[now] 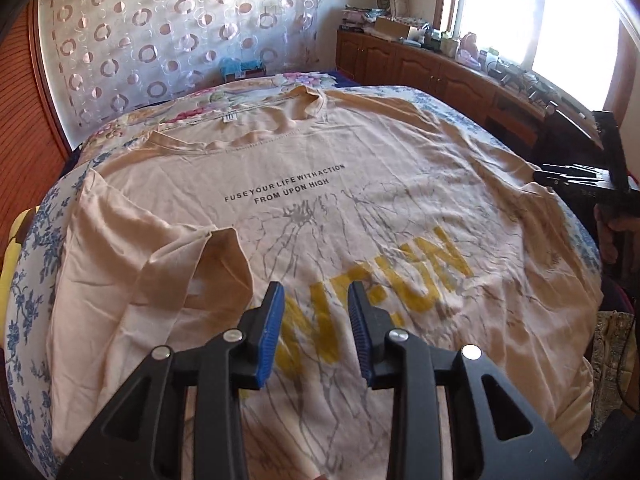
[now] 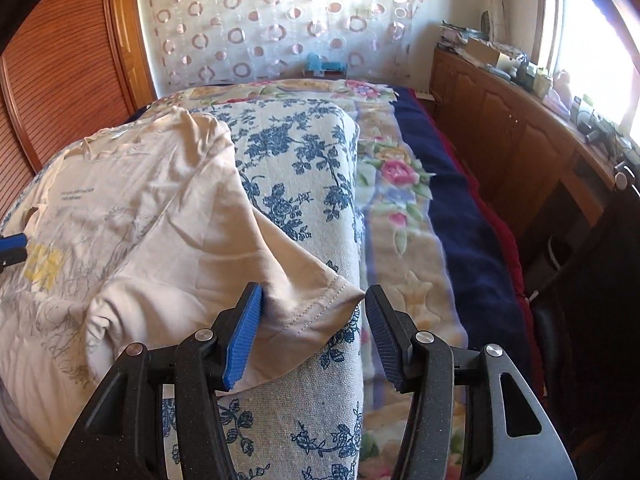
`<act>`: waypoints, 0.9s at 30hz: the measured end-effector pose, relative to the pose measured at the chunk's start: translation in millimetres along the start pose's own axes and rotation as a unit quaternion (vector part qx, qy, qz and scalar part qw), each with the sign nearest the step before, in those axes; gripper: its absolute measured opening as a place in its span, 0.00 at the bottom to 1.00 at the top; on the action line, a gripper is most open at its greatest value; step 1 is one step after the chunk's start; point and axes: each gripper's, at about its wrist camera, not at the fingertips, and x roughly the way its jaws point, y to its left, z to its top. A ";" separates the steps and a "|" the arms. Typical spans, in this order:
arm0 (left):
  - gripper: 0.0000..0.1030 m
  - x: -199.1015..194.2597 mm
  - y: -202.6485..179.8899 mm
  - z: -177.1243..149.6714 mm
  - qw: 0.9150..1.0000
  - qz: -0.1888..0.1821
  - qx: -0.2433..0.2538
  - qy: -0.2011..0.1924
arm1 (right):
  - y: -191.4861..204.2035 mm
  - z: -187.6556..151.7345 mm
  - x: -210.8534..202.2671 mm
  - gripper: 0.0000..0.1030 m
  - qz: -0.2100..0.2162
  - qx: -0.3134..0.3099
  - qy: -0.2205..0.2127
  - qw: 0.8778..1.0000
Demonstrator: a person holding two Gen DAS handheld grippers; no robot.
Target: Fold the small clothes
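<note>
A beige T-shirt with black text and yellow letters lies spread on a blue-flowered cover. Its left sleeve is folded in over the body. My left gripper is open and empty, hovering over the yellow print. My right gripper is open, with the hem of the right sleeve lying between its jaws at the edge of the blue-flowered cover. The shirt body lies to the left. The right gripper also shows in the left wrist view, and the left gripper's fingertip in the right wrist view.
The cover lies on a bed with a pink-flowered quilt and a dark blue blanket. A wooden cabinet with clutter runs under the window at right. A curtain with ring patterns hangs behind. A wooden slatted door stands at left.
</note>
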 end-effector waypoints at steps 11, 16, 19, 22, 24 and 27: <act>0.30 12.4 2.9 5.6 1.000 0.017 0.000 -0.001 | 2.4 0.1 6.9 0.47 0.001 -0.009 0.007 1.000; 0.31 12.1 2.8 6.1 1.000 0.018 0.002 0.000 | 6.3 1.3 5.9 0.42 -0.005 -0.019 0.008 1.000; 0.31 12.5 2.4 6.7 1.000 0.018 0.002 -0.001 | 9.2 1.8 4.9 0.32 -0.004 -0.026 0.009 1.000; 0.32 12.4 1.8 7.0 1.000 0.018 0.002 0.000 | 14.0 1.2 3.8 0.22 -0.001 -0.038 0.009 0.999; 0.32 12.5 1.9 7.1 1.000 0.019 0.003 0.000 | 17.1 1.4 3.8 0.13 -0.002 -0.047 0.011 0.999; 0.32 12.2 1.4 7.5 1.000 0.019 0.003 0.000 | 22.2 0.3 2.5 0.08 -0.003 -0.060 0.013 0.998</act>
